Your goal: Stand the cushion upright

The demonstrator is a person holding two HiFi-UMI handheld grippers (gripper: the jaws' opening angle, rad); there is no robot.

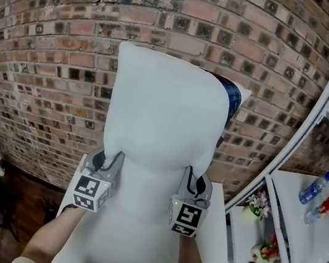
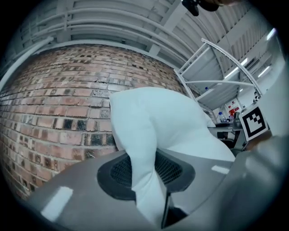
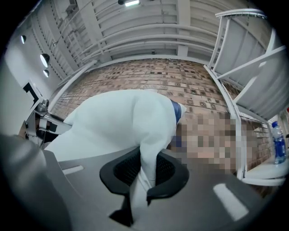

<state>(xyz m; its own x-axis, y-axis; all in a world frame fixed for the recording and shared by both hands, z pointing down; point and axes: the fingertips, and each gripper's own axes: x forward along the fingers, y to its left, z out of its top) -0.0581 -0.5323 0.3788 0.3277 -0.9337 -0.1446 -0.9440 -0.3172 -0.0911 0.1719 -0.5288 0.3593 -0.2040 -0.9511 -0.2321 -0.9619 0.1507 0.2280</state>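
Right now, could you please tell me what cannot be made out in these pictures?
1. Head view: the lower edge of the cushion is lost behind the left tongs, right tongs and arms; whether it rests on the table is unclear.
2. Head and right gripper views: the blue thing is mostly behind the cushion; unidentifiable.
3. Head view: the bottle label is too small to read.

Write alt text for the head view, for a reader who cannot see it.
A large white fabric cushion is held up in front of a red-brown brick wall, pinched at its side edges by the left gripper and the right gripper. Below it lies a white table; a white shelf with plastic bottles stands at right.
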